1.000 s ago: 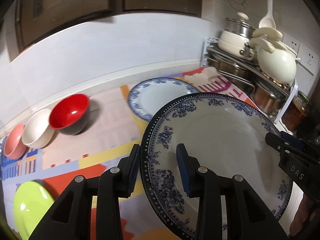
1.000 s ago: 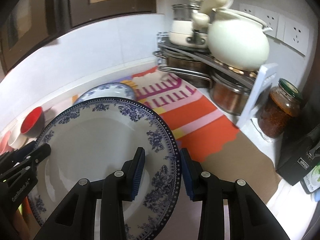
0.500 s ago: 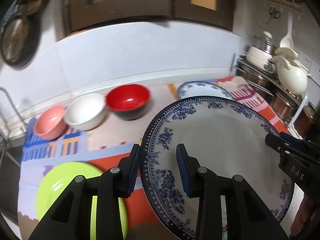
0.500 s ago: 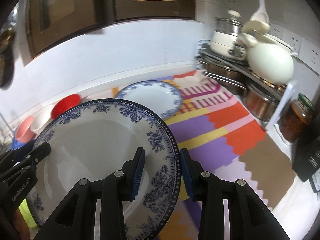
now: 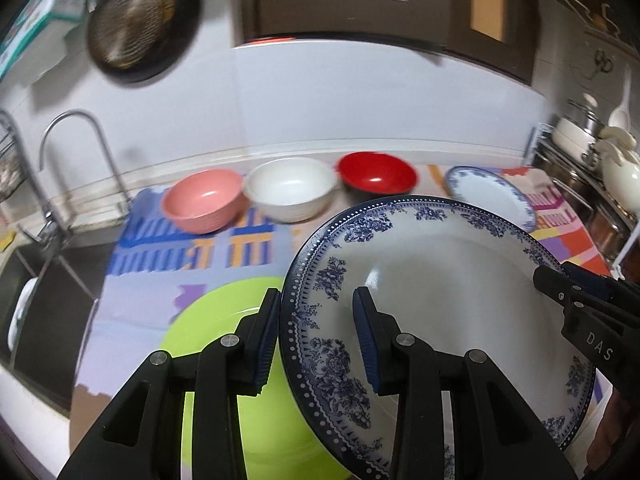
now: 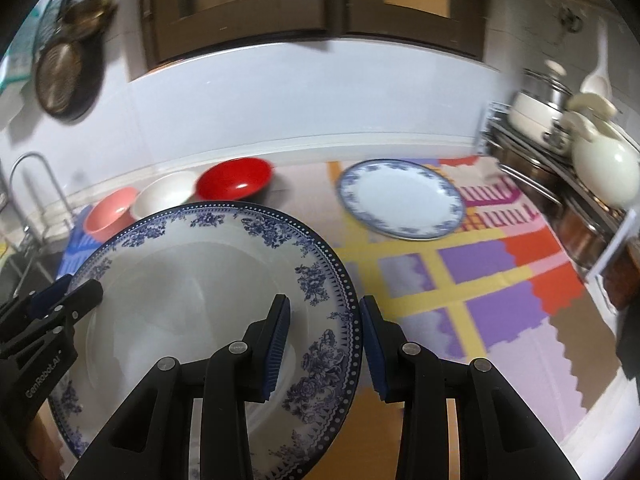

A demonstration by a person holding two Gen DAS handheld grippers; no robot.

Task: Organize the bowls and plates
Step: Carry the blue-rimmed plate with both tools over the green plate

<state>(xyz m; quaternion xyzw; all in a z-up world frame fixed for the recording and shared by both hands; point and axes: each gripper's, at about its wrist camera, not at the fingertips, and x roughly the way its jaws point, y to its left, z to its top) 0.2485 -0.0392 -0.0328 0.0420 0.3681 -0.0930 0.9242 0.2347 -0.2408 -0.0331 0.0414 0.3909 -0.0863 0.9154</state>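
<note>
A large blue-and-white floral plate is held in the air by both grippers. My left gripper is shut on its left rim; my right gripper is shut on its right rim. Under it on the left lies a lime green plate. A second blue-and-white plate lies flat at the back right of the mat. A pink bowl, a white bowl and a red bowl stand in a row along the back wall.
A colourful patterned mat covers the counter. A sink with a faucet is at the left. A rack with pots and a cream kettle stands at the right. Pans hang on the wall.
Both grippers have carried the big plate leftwards. The bowls and the sink have come into view, and the green plate now lies under the plate's left edge.
</note>
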